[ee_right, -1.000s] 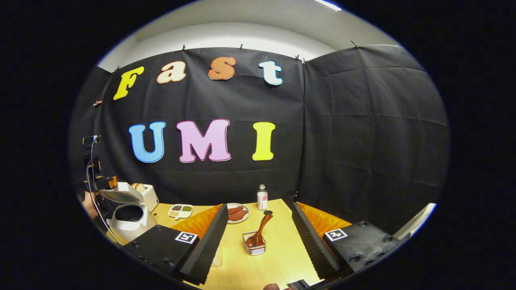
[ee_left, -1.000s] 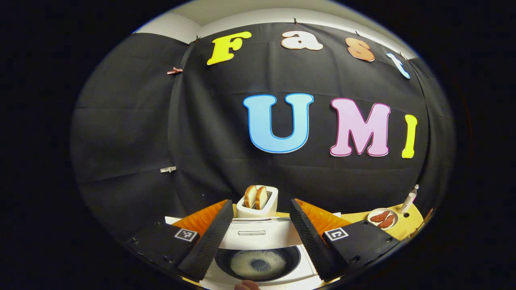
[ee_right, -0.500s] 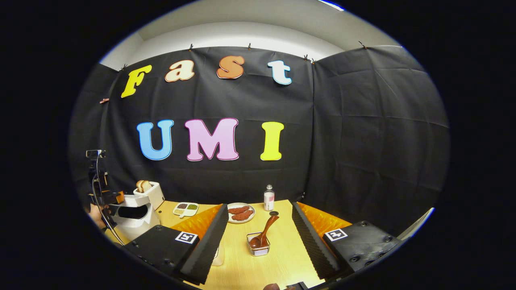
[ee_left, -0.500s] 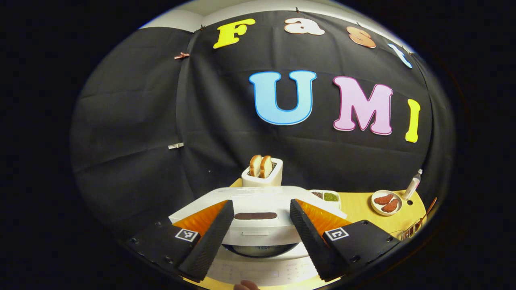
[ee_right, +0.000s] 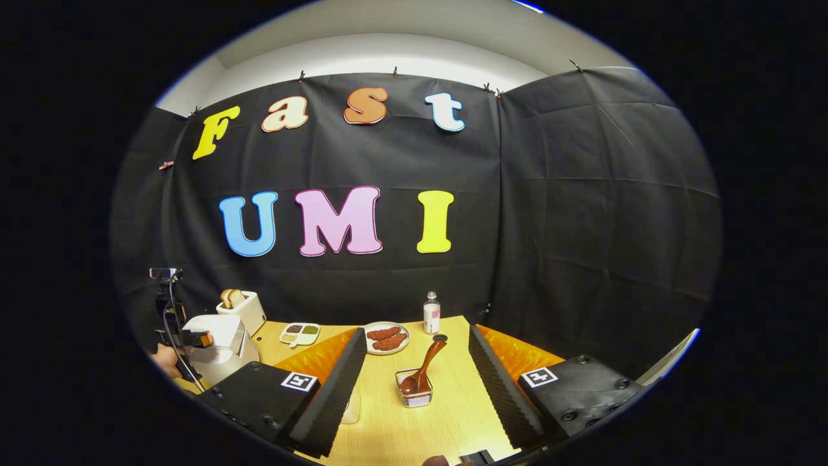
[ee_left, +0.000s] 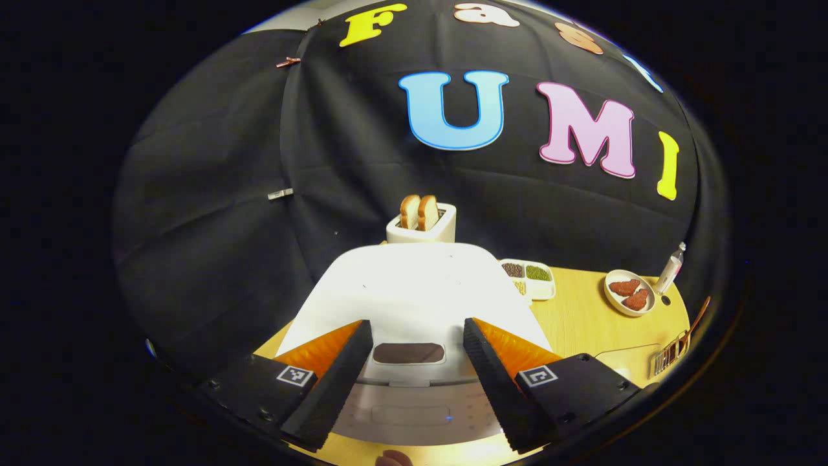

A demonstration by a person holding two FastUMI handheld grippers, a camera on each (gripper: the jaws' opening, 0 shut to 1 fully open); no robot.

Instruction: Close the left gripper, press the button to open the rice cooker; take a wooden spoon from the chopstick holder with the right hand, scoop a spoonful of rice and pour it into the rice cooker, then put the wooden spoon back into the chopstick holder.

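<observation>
Glossy white rice cooker [ee_left: 414, 291], lid down, sits between the parted left claw [ee_left: 411, 382]; right claw [ee_right: 414, 382] likewise parted.

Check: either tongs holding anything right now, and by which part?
Nothing held. Left tongs are open over the closed rice cooker; right tongs are open, wooden spoon sitting untouched in the chopstick holder.

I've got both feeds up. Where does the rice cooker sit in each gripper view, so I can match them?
Left gripper view: the rice cooker sits low in the centre, lid down, between and behind this gripper's fingers.
Right gripper view: the rice cooker sits at the far lower left, on the table's edge.
Shared landmark: the toaster holding two bread slices, just behind the cooker.
</observation>
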